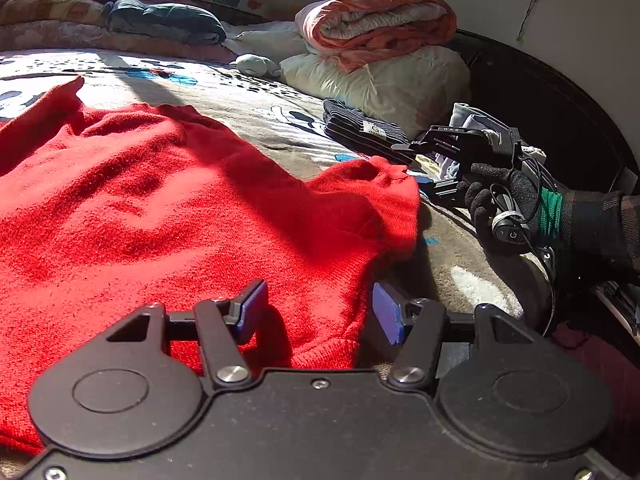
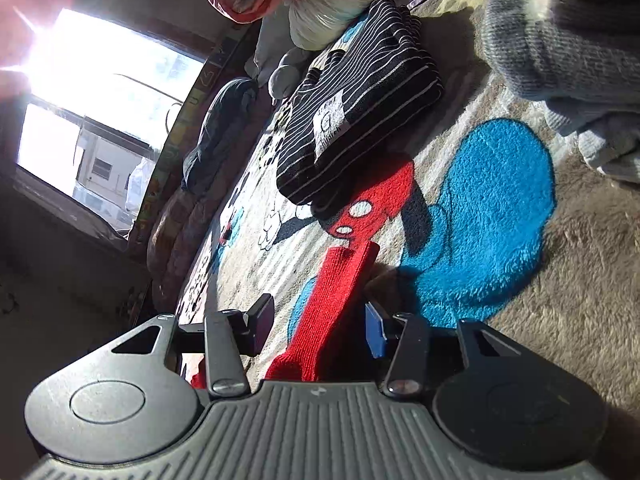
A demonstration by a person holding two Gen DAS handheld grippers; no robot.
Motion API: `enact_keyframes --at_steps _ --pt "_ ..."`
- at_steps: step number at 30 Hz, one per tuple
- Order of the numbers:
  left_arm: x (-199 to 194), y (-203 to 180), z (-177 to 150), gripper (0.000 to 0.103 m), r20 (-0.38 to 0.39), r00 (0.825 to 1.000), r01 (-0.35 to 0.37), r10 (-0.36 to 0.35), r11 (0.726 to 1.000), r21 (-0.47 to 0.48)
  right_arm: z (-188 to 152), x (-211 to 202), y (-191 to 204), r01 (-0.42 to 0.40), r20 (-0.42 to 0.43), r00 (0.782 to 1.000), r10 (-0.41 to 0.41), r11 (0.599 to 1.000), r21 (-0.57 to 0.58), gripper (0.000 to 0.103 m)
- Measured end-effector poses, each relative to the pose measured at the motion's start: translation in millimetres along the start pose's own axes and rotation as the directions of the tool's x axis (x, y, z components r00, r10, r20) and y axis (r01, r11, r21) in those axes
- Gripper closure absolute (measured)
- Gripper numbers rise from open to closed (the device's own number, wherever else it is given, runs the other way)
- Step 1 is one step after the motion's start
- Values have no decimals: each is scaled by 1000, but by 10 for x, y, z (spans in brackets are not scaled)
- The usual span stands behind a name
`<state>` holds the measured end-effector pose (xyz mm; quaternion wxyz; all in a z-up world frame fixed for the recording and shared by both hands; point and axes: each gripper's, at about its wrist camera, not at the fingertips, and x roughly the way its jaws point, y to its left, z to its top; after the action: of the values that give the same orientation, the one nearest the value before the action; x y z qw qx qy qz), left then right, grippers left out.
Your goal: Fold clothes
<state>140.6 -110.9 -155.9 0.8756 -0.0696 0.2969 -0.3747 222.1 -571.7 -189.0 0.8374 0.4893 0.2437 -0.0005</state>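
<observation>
Both tongs gape: left tongs [image 1: 320, 314] straddle the sweater [image 1: 180, 208] hem, right tongs [image 2: 320, 326] straddle its cuff. Pinch both edges fully, then lift evenly.

A bright red knit sweater [image 1: 168, 208] lies spread and rumpled across the patterned bed cover, half in sunlight, half in shadow. Its ribbed hem sits nearest the left wrist view; one sleeve end with a ribbed cuff [image 2: 332, 304] stretches out flat to the side.
</observation>
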Motion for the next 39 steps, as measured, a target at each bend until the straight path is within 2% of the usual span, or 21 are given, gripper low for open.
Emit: enact_keyframes --at_steps 1,2,3,4,9,19,23,28,29,30,32,33,34,36,37,39 --pt "3 -1 -2 46 -1 1000 0 0 1000 1 -25 18 36 8 -9 1000 -8 1000 -29 64" --pt "6 -3 -3 46 -1 1000 0 0 1000 1 -50 35 73 16 -19 1000 -17 998 -58 83" --pt "7 -4 -5 46 -2 1000 3 -3 1000 2 -68 40 122 22 -22 999 -24 996 -89 91" --pt "4 -6 -7 46 -3 1000 9 -9 1000 2 -79 29 185 27 -19 999 -29 992 -122 95" --pt "9 -50 -27 46 -20 999 47 -47 999 22 74 -114 460 -29 56 998 41 978 -205 97" --pt "7 -157 -83 46 -50 991 123 -120 991 58 265 210 879 6 -27 999 -18 916 -400 97" --pt "14 -171 -94 46 -55 990 130 -126 989 65 313 299 1055 -29 -45 999 10 892 -451 97" --pt "21 -151 -85 46 -58 990 136 -132 989 58 374 280 1117 -80 -40 997 69 885 -460 97" --pt "24 -148 -83 46 -59 989 136 -133 989 58 370 272 1096 -54 -30 999 45 881 -470 97" --pt "27 -146 -80 46 -59 989 137 -134 989 58 351 273 1069 7 -8 1000 -12 870 -494 96" --pt "31 -146 -81 46 -61 989 137 -134 989 57 311 298 942 113 13 992 -123 860 -497 93" --pt "32 -147 -83 46 -61 989 137 -134 989 58 286 283 880 145 20 988 -155 863 -483 92" --pt "33 -149 -82 46 -61 989 137 -134 989 58 254 233 832 158 28 986 -163 874 -460 86" --pt "32 -149 -76 46 -62 989 138 -134 989 59 185 132 743 170 38 985 -169 896 -410 67" --pt "34 -147 -70 46 -62 989 137 -134 989 59 106 77 711 161 31 986 -161 909 -385 49" --pt "36 -144 -60 46 -60 989 136 -132 989 58 -122 -42 657 151 11 987 -157 928 -341 45"
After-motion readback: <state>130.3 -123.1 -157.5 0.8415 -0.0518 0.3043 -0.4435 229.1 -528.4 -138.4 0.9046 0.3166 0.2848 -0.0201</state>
